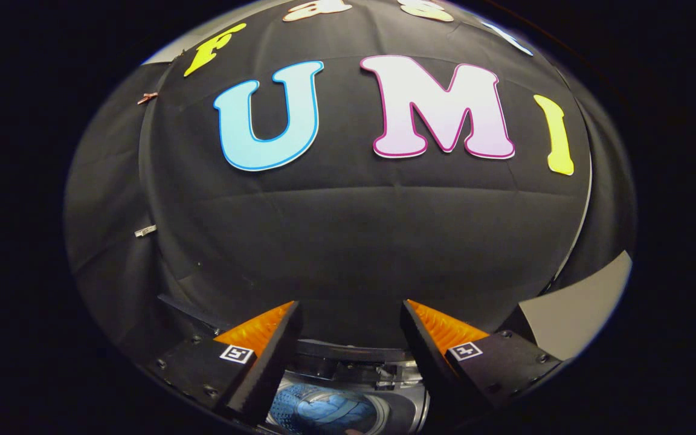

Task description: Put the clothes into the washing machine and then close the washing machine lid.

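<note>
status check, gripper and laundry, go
Gripper open, nothing between fingers. Blue clothes in washing machine drum below fingers. Lid state cannot tell. Nothing in the way.

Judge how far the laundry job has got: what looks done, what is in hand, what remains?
Done: blue clothes lie in the washing machine drum, below the fingers. In hand: nothing; the gripper is open, facing the booth wall. Left: the drum is uncovered, so closing the lid.

I am working in a draped recording booth set up for laundry: black cloth wall (348, 241) hangs as backdrop behind a top-loading washing machine (396, 411), whose open drum holds blue clothes (324, 414), with a grey panel (583, 308) beside the machine.
</note>
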Motion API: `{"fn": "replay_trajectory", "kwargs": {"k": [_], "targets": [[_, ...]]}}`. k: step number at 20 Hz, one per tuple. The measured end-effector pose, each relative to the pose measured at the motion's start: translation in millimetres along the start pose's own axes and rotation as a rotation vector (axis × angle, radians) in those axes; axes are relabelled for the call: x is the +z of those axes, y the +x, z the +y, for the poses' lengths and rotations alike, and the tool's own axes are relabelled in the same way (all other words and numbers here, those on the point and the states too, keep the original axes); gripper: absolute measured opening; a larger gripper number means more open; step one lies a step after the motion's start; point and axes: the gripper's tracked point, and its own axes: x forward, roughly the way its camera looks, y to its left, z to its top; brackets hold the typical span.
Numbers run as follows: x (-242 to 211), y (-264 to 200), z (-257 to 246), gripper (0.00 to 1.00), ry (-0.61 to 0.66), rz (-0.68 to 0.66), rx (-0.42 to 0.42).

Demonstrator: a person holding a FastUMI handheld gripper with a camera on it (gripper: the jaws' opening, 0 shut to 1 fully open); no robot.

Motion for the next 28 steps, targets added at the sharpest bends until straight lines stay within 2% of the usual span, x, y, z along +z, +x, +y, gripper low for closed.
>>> {"fn": "replay_trajectory", "kwargs": {"k": [8, 15, 23, 28], "targets": [[-49, -62, 6, 1.0, 0.018, 0.059, -0.032], [-81, -91, -4, 0.99, 0.058, 0.142, -0.031], [-49, -131, -8, 0.99, 0.018, 0.045, 0.008], [-2, -177, -18, 0.99, -0.008, -0.102, 0.043]]}}
